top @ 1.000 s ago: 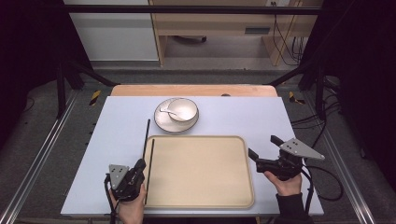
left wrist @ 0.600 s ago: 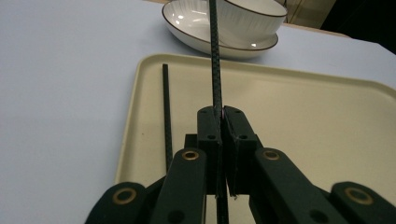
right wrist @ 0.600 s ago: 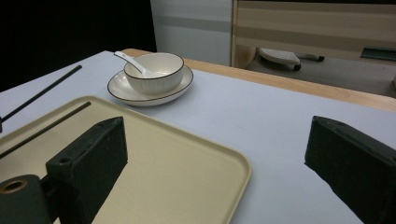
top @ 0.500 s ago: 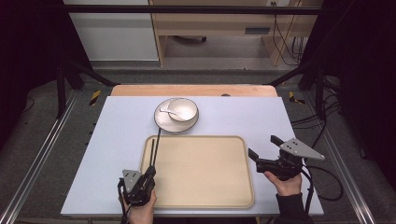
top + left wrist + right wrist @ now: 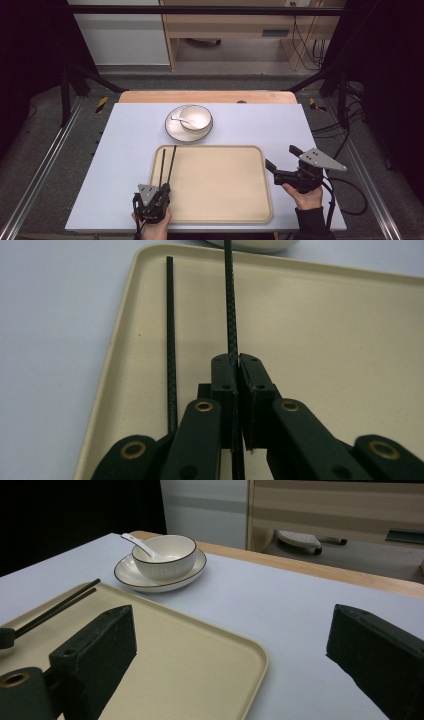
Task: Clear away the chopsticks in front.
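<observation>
My left gripper (image 5: pixel 163 188) (image 5: pixel 237 362) sits at the tray's near left corner, shut on a black chopstick (image 5: pixel 171 162) (image 5: pixel 231 305) that points away toward the bowl. A second black chopstick (image 5: pixel 161 165) (image 5: pixel 170 340) lies on the beige tray (image 5: pixel 220 200) (image 5: pixel 325 340) just left of the jaws, along the tray's left rim. Both chopsticks (image 5: pixel 60 607) also appear at the left of the right gripper view. My right gripper (image 5: pixel 280 156) (image 5: pixel 235 650) hovers off the tray's right edge, open, with nothing between its jaws.
Beyond the tray stands a white bowl (image 5: pixel 196 117) (image 5: pixel 164 555) on a saucer (image 5: pixel 175 132) (image 5: pixel 125 575), with a white spoon (image 5: pixel 177 118) (image 5: pixel 140 544) resting in it. The light table (image 5: pixel 125 150) ends in a wooden strip (image 5: pixel 210 96) at the back.
The left gripper has carried the chopstick rightward and nearer, from the table beside the tray onto the tray's left side, where two chopsticks now show. The right gripper has stayed still.
</observation>
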Demonstrator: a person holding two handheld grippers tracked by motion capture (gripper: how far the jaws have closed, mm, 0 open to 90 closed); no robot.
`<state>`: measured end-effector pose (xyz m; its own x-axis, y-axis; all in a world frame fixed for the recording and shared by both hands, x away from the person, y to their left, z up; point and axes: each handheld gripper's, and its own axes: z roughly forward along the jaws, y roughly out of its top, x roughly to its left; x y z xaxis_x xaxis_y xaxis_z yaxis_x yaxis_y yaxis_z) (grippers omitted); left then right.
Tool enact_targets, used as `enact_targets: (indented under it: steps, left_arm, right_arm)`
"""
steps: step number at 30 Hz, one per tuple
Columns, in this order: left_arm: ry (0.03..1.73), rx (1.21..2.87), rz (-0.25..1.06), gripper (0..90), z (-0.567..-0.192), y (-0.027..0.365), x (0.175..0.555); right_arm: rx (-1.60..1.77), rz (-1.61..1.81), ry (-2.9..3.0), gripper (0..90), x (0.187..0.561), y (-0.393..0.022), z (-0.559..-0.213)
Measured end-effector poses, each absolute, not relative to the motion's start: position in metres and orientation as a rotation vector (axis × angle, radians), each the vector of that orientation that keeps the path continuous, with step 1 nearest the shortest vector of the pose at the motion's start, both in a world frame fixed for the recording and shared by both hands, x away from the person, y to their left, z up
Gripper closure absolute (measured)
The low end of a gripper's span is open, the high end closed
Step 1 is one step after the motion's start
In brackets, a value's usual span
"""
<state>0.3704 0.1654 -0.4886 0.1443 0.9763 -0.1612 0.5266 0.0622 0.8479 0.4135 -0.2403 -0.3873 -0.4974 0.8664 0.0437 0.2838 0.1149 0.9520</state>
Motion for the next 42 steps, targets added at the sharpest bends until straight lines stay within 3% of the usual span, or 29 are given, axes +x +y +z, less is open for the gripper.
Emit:
enact_targets:
  steps: [22,27,34,39,42]
  left_arm:
    - [1.535,1.659,0.672,84.3,-0.49,0.159,0.377]
    - [1.484,1.656,0.64,77.7,-0.481,0.163,0.377]
    - [1.333,1.631,0.597,60.2,-0.446,0.176,0.384]
    - [1.195,1.647,0.681,48.9,-0.412,0.181,0.391]
    - [1.113,1.654,0.666,42.8,-0.395,0.187,0.397]
  right_arm:
    - [1.121,1.392,1.857,5.8,0.414,-0.24,-0.388]
    - [1.125,1.392,1.854,5.8,0.414,-0.241,-0.388]
    - [1.127,1.397,1.844,5.8,0.413,-0.243,-0.388]
    - [1.124,1.397,1.841,5.7,0.412,-0.244,-0.387]
    - [1.131,1.4,1.835,5.7,0.411,-0.246,-0.386]
